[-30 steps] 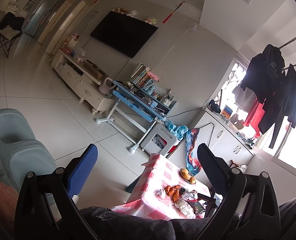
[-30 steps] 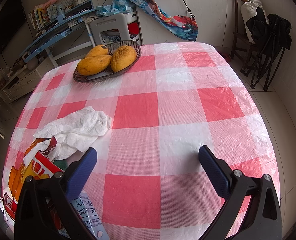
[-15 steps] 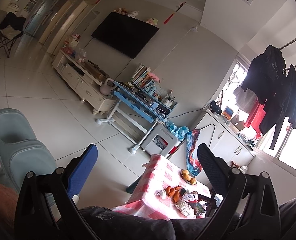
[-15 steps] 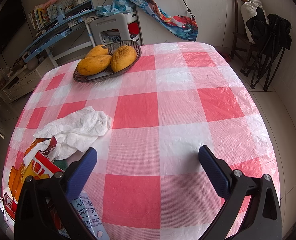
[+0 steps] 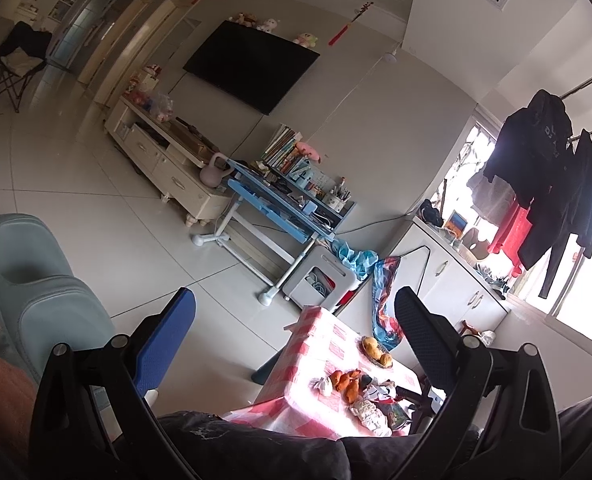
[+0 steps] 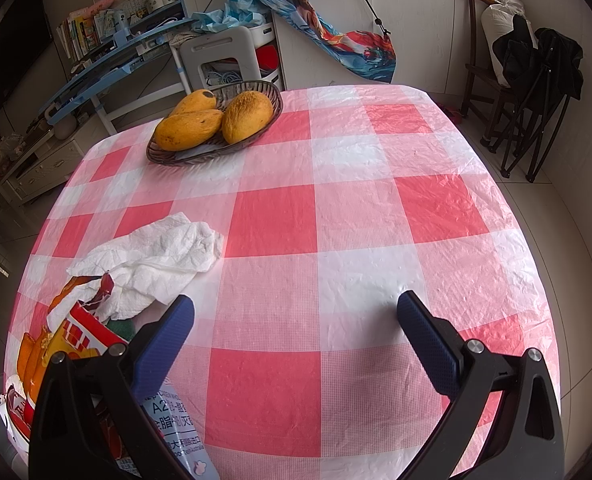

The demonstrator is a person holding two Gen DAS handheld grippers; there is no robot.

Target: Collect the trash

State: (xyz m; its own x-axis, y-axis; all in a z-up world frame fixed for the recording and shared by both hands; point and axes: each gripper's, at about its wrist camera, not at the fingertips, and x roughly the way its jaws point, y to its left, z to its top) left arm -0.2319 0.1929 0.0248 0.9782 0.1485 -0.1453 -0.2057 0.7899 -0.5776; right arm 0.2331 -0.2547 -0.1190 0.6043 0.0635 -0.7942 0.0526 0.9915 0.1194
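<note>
Trash, a crumpled white paper towel (image 6: 151, 256) and torn red-and-orange snack wrappers (image 6: 69, 332), lies at the left edge of the pink-checked tablecloth (image 6: 336, 220), so the spread, empty right gripper (image 6: 293, 322) should swing left and pinch low, while the left gripper (image 5: 296, 320) hangs spread, well away.

Tablecloth (image 6: 336, 220) red-white check; tissue (image 6: 163, 256) white; mangoes (image 6: 215, 116) yellow (dark-speckled).
</note>
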